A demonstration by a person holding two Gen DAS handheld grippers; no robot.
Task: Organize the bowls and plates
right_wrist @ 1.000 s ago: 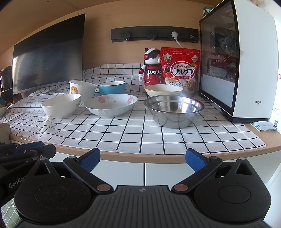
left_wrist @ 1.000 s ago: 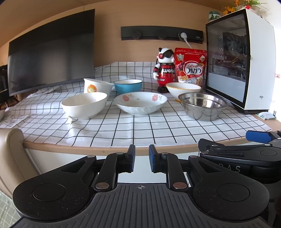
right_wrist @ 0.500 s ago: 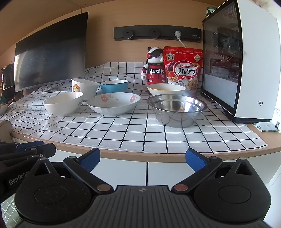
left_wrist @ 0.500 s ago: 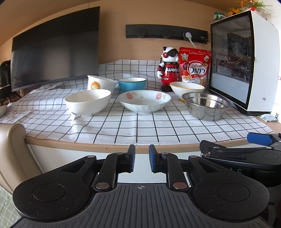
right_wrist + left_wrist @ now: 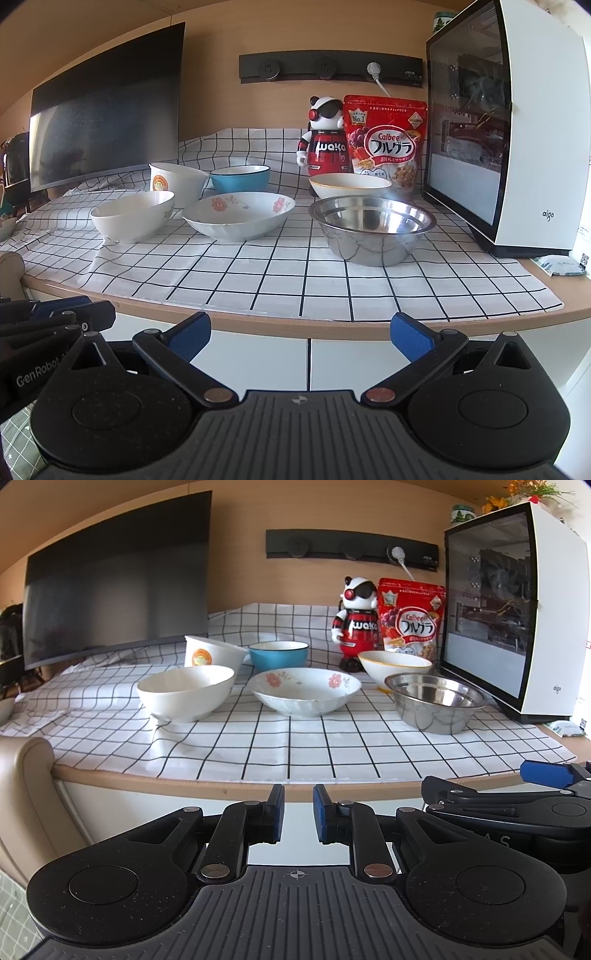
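Note:
Several bowls stand on the checked cloth point(image 5: 258, 746): a white bowl point(image 5: 185, 692) at left, a flowered bowl point(image 5: 304, 690) in the middle, a steel bowl point(image 5: 436, 701) at right. Behind them stand a cup-shaped bowl with an orange logo point(image 5: 212, 655), a blue bowl point(image 5: 279, 653) and a yellow-rimmed bowl point(image 5: 393, 666). My left gripper point(image 5: 298, 814) is nearly shut and empty, in front of the counter edge. My right gripper point(image 5: 301, 334) is open and empty, also short of the counter; the steel bowl point(image 5: 373, 229) lies ahead of it.
A white computer case point(image 5: 517, 620) stands at the right end. A red cereal bag point(image 5: 412, 622) and a robot figure point(image 5: 356, 622) stand at the back. A dark monitor point(image 5: 114, 579) fills the back left. A chair back point(image 5: 26, 794) is at lower left.
Both grippers have risen and come a little closer to the counter; the bowls look larger and lower in view. Jaw openings are unchanged.

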